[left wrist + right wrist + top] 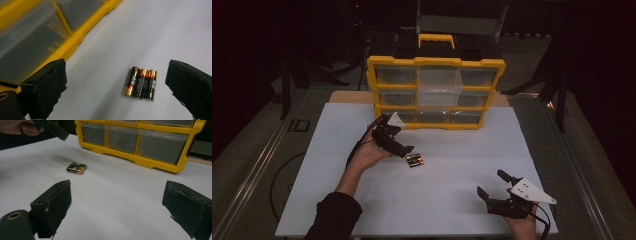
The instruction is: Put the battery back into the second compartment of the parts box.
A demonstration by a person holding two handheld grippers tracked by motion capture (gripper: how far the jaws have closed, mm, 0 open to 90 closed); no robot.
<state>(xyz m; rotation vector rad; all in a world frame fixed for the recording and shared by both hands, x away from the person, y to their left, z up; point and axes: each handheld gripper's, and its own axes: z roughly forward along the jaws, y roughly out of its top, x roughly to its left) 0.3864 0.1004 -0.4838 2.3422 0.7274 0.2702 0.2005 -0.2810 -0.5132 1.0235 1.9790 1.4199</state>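
Three black-and-copper batteries (415, 160) lie side by side on the white tabletop (437, 205), in front of the yellow drawer organizer. My left gripper (404, 150) hovers just left of them, angled down toward them. Its own view has the batteries (141, 84) lying low between the wide-apart jaws of the left gripper (116, 75), untouched. My right gripper (491, 182) rests near the front right of the table, open and holding nothing. Seen from the right gripper (117, 192), the batteries (76, 168) are farther off at the left.
A yellow organizer (435, 62) with clear plastic drawers and a handle stands at the back centre of the table; its frame (75, 40) is close to my left gripper. Dark floor and stands surround the table.
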